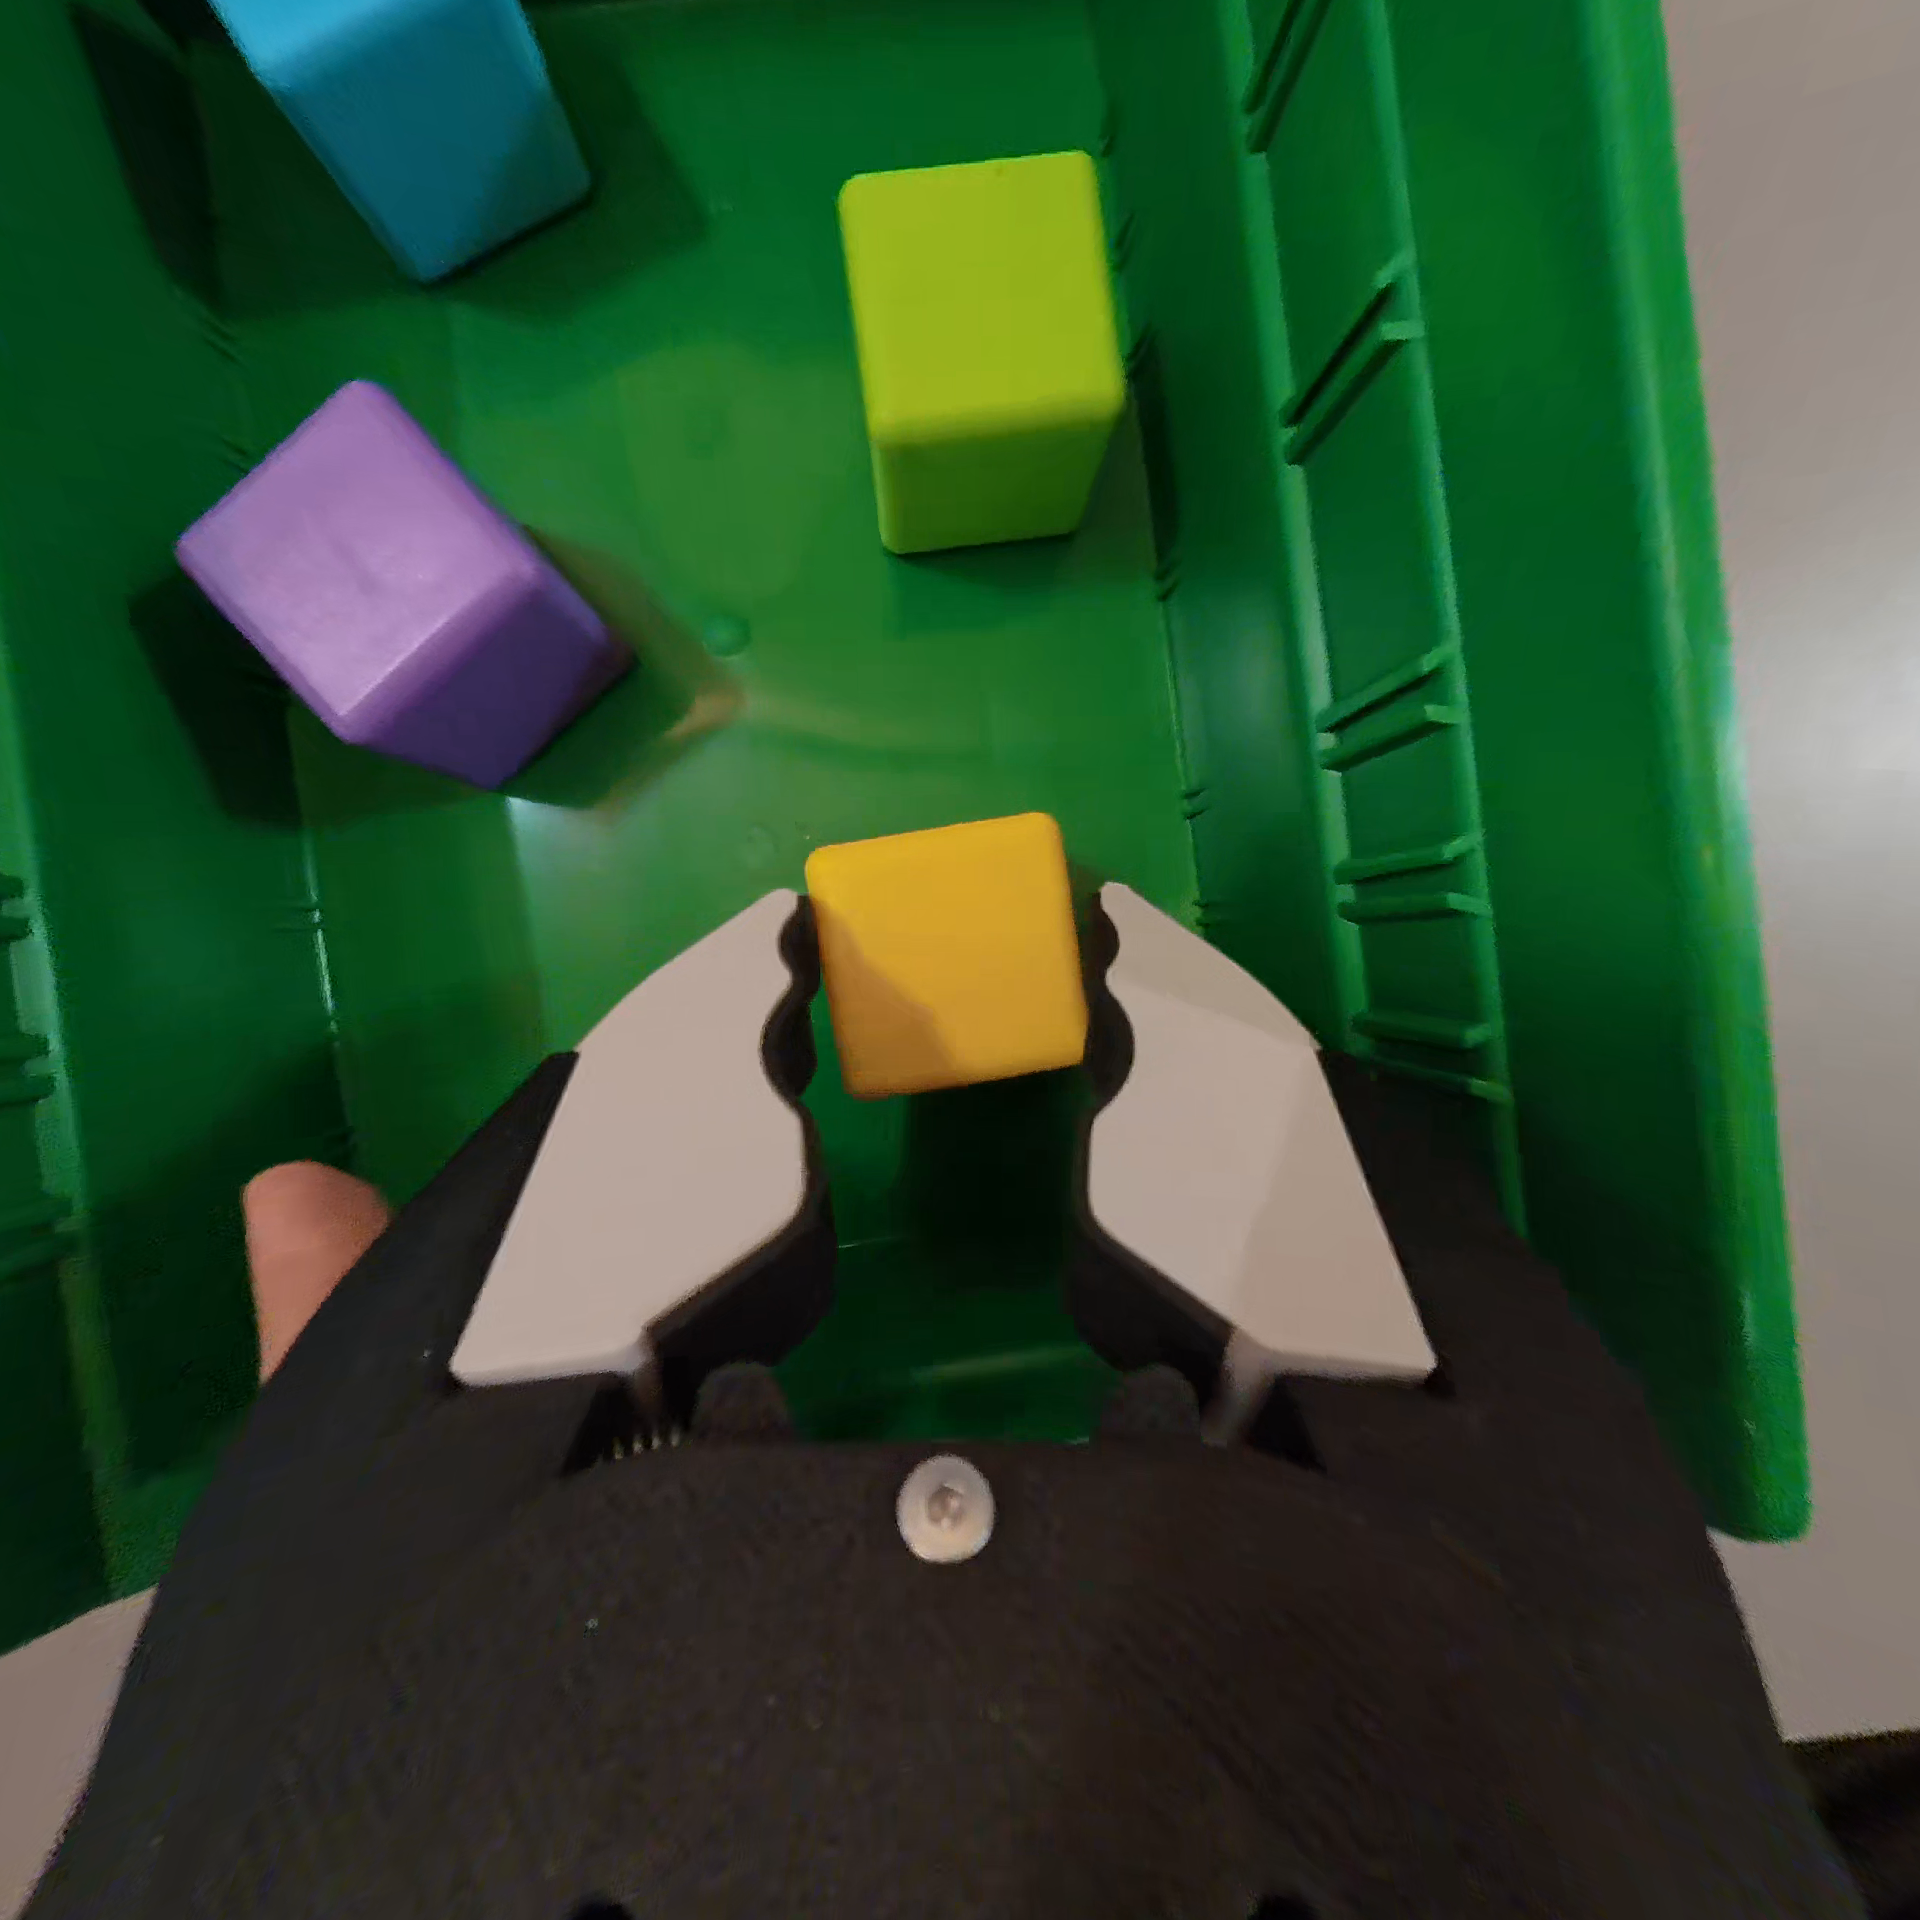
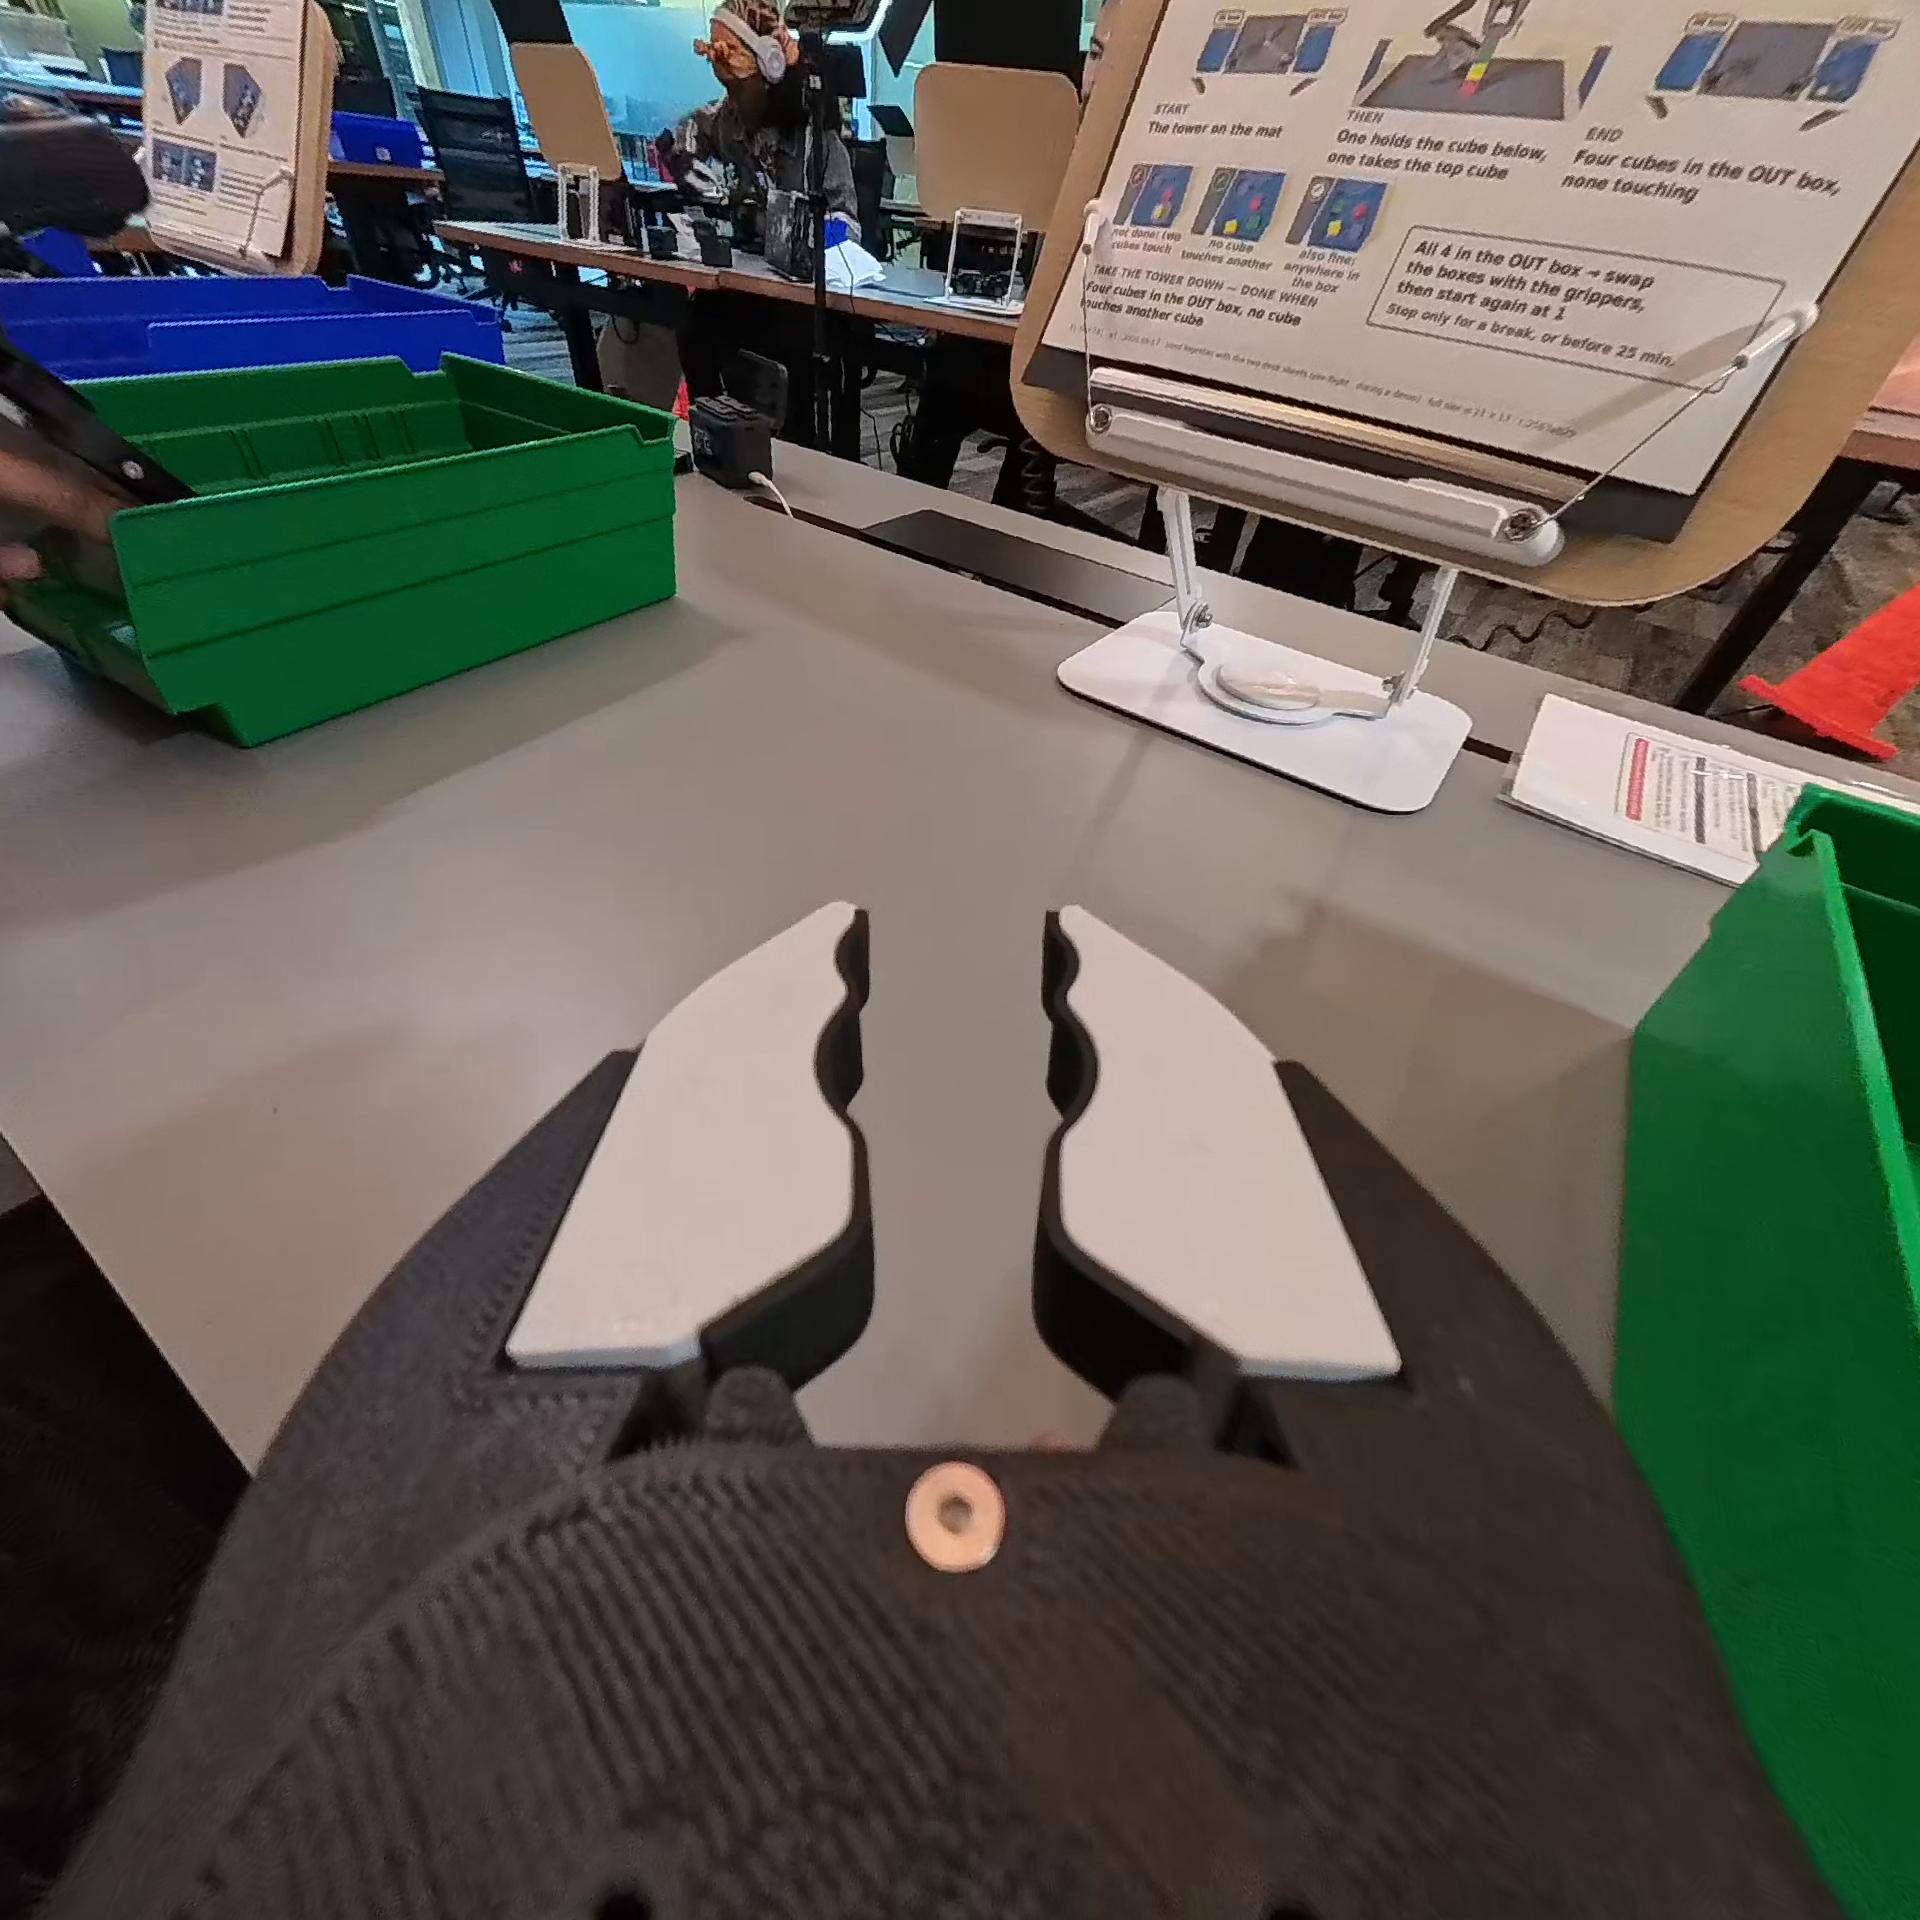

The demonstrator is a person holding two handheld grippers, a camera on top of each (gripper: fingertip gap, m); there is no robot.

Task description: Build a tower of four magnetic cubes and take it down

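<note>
the left claw grips a yellow cube over the green bin, ahead of it lime, purple and blue blocks apart; the right claw gapes empty above the table

Inside the green plastic bin, the left claw sits hard by the bin's ribbed right wall, gripping a yellow cube, seemingly without slack. Beyond the yellow cube, a lime-green block stands against that wall; a purple block and a blue block crowd the left. A bare floor lane runs between them.
</note>
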